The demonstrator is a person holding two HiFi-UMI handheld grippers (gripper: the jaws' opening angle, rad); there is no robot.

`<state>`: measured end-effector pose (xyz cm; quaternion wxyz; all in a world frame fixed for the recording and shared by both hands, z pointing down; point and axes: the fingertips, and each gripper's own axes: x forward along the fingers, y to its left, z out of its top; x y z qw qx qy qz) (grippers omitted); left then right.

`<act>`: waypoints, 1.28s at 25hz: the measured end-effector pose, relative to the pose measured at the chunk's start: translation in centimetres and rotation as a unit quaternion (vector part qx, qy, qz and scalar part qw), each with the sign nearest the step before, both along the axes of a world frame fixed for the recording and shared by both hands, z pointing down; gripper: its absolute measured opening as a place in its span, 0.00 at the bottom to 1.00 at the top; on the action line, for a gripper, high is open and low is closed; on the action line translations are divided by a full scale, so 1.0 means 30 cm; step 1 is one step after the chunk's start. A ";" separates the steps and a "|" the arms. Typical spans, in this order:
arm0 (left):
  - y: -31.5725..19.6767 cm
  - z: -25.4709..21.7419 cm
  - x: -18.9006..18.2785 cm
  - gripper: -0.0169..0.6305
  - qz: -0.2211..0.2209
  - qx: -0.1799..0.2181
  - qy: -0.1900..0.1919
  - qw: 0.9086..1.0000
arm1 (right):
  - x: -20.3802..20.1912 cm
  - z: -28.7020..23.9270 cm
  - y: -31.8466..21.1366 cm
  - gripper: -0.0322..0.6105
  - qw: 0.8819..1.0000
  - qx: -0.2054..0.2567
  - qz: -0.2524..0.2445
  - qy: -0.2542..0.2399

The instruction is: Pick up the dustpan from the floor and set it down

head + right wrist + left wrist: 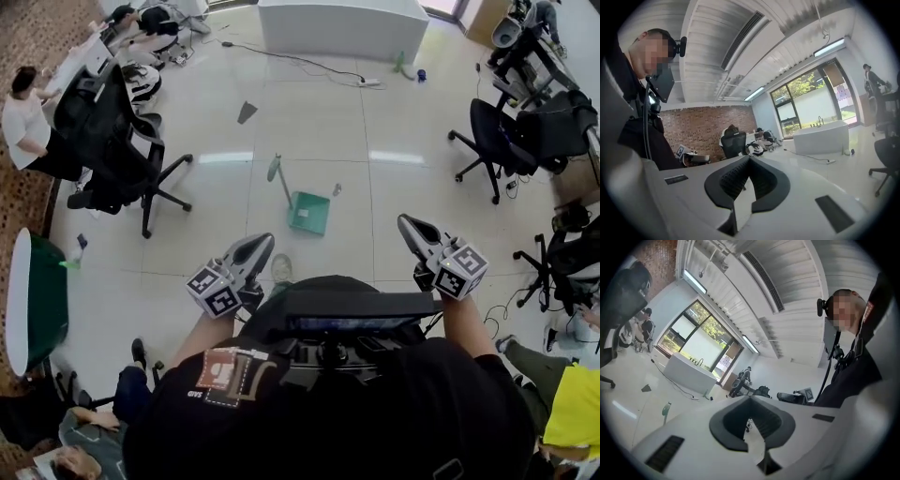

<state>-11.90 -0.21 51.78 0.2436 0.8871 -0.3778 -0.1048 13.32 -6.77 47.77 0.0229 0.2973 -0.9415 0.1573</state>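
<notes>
Black office chair (120, 141) stands at the left of the pale tiled floor (309, 103), well apart from everything the task needs. Next comes the left tongs (255, 249), held low and about level in front of the person. Its jaws are clenched tip to tip with nothing between them.

Ahead and slightly right lies the green dustpan (309, 212), flat on the floor roughly midway between the lines of the two tongs and well apart from both. Its long thin handle (279, 183) leans away up and to the left. A small pale scrap (336, 189) sits just beside the pan.

To the right, the right tongs (411, 228) is likewise clenched and empty. Beyond it stands another black chair (492, 141).

The pickup has not begun, and I judge the handle to be the main risk. It is slim, and a pinch taken high on it would likely let the pan swing or twist out. Jaws that arrive closed would simply knock the handle and skate the pan across the smooth tiles. Setting it down tilted could tip it over.
</notes>
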 end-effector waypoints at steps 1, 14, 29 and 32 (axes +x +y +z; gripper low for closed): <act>-0.093 0.022 -0.076 0.06 0.004 -0.004 0.004 1.000 | -0.056 -0.016 -0.087 0.06 1.000 0.006 0.011 0.002; -1.260 0.440 -0.961 0.07 0.047 -0.087 -0.061 0.993 | -0.869 0.030 -1.040 0.06 0.996 -0.021 0.091 0.012; -1.942 1.252 -0.705 0.51 0.034 -0.386 -0.075 0.919 | -0.537 0.328 -1.691 0.07 0.993 -0.098 0.045 0.043; -2.047 1.346 -0.604 0.51 0.017 -0.412 -0.122 0.903 | -0.394 0.394 -1.789 0.07 0.991 -0.114 0.048 0.044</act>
